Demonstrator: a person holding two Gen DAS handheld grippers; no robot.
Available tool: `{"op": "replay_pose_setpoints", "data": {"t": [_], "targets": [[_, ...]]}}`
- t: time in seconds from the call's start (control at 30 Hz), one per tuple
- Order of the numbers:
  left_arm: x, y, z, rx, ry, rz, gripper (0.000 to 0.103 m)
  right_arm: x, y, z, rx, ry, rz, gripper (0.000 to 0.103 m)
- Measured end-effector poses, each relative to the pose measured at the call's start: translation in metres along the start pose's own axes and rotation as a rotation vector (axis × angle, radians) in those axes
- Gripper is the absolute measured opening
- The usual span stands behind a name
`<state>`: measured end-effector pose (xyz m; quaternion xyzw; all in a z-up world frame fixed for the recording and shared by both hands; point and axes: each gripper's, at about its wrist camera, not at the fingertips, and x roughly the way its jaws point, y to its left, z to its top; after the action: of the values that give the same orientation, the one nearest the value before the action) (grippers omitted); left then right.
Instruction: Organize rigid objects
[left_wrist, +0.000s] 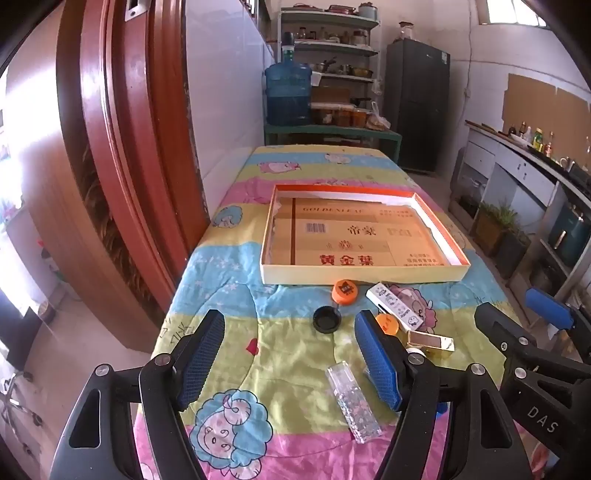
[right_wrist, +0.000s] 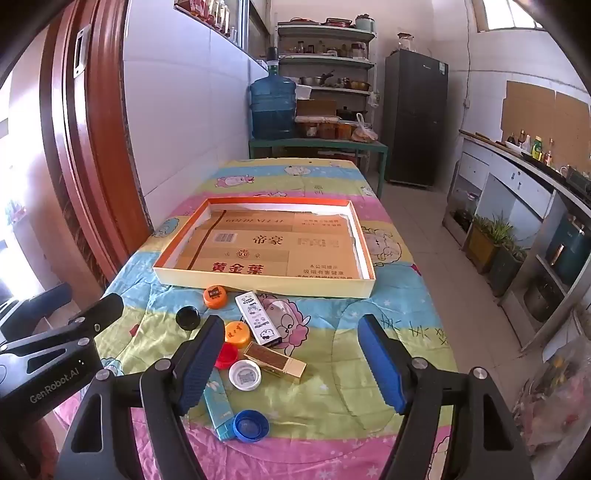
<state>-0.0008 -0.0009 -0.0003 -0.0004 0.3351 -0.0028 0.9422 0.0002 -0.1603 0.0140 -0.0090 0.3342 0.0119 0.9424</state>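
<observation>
Near the worktop's front edge, both your left gripper and right gripper hover with fingers apart, so lower onto one cap squarely, then carry it to the far tray.

A reddish wooden door frame stands at the left against a white tiled wall. At the far end, metal shelves of pots sit beside a dark fridge. A counter runs down the right, perhaps with bottles. Daylight floods the pale tiled floor.
</observation>
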Motion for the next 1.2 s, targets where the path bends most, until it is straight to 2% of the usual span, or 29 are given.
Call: {"op": "replay_pose_setpoints", "data": {"t": [0.13,0.17,0.27,0.33,0.5,1.2], "targets": [[-0.006,-0.003,-0.004,0.006,-0.014,0.004,0.075,-0.001,0.001,-0.001,0.002,-0.008,0.000,0.074],[0.003,-0.006,-0.001,0.012,0.037,0.013,0.075,-0.001,0.001,-0.001,0.002,-0.008,-0.001,0.074],[0.005,-0.013,-0.001,-0.002,0.040,0.001,0.075,0.000,0.002,-0.002,-0.003,-0.002,0.002,0.074],[0.004,0.002,-0.003,-0.035,0.044,-0.034,0.075,-0.001,0.003,-0.002,-0.003,-0.002,0.005,0.074],[0.006,0.001,-0.006,-0.027,0.044,-0.021,0.075,-0.003,0.000,-0.004,-0.006,-0.004,0.004,0.074],[0.008,0.004,-0.007,-0.047,0.076,-0.059,0.075,0.003,-0.002,-0.007,-0.006,0.017,0.014,0.074]]}}
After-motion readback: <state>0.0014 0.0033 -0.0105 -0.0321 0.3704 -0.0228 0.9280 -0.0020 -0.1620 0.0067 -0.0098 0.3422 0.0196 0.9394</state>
